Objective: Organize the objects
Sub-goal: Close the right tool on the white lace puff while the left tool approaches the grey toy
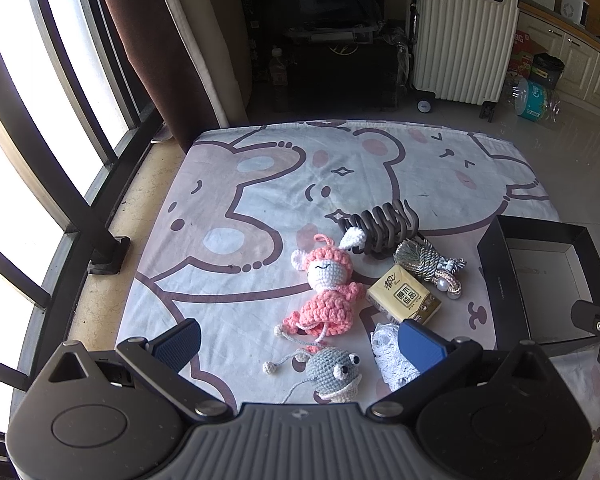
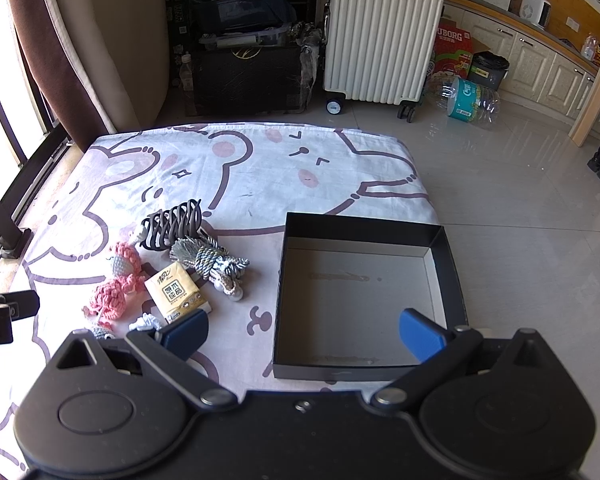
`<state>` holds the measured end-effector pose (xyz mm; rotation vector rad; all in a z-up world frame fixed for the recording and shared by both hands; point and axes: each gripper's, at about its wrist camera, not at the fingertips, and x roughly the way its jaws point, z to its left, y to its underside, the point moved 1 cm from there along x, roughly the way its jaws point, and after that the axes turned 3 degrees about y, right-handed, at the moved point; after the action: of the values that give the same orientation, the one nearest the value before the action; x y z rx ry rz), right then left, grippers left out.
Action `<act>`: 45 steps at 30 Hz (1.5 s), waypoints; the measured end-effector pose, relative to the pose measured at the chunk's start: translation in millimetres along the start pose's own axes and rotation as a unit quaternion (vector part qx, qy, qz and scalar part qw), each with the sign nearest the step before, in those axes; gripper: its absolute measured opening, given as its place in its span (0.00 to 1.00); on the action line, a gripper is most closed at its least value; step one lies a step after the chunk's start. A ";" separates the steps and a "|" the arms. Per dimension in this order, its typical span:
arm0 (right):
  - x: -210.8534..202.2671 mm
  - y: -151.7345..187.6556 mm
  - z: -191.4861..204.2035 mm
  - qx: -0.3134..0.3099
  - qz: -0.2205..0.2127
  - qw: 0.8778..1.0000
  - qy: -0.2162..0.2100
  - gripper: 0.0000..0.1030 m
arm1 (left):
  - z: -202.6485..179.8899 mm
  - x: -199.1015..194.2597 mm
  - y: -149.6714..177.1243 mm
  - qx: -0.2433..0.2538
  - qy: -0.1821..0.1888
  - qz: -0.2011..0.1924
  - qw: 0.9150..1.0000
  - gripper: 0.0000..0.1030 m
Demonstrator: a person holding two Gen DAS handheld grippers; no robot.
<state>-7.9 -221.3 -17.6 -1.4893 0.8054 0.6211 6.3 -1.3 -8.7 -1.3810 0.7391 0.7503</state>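
A pink crochet doll point(image 1: 325, 295) lies on the cartoon-print cloth point(image 1: 260, 184). Beside it are a yellow tissue pack point(image 1: 405, 298), a dark hair claw clip point(image 1: 380, 227), a grey tassel cord point(image 1: 428, 261), a grey crochet frog point(image 1: 334, 372) and a white lace piece point(image 1: 388, 360). My left gripper point(image 1: 300, 346) is open and empty, just above the frog. The black empty box point(image 2: 446, 256) lies to the right. My right gripper point(image 2: 304, 332) is open and empty over the box's near-left edge. The doll point(image 2: 114, 284), pack point(image 2: 176, 292), clip point(image 2: 172, 226) and cord point(image 2: 212, 262) show left of it.
A white suitcase point(image 2: 380, 36) and dark boxes point(image 2: 248, 76) stand on the floor beyond the cloth. A window railing point(image 1: 60, 168) and brown curtain point(image 1: 148, 40) are at the left. Tiled floor point(image 2: 520, 208) lies to the right.
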 end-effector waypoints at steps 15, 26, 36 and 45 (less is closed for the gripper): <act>15.7 -1.9 24.4 -0.028 0.007 0.999 -0.034 1.00 | 14.6 26.0 0.2 0.005 -0.015 0.023 1.000 1.00; 41.2 -1.5 48.3 -0.041 0.031 0.995 -0.081 1.00 | 30.0 56.3 6.6 0.010 -0.007 0.051 0.999 1.00; 63.7 -0.9 65.4 -0.046 0.049 0.991 -0.112 1.00 | 44.1 81.3 16.9 -0.010 0.031 0.073 0.997 1.00; 94.0 5.6 75.1 -0.035 0.100 0.984 -0.143 0.78 | 50.9 94.5 23.0 -0.038 0.070 0.094 0.992 0.97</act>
<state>51.2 -157.8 -101.1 -1.3510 0.7184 0.9994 42.4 53.6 -96.6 -1.4583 0.9701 0.8420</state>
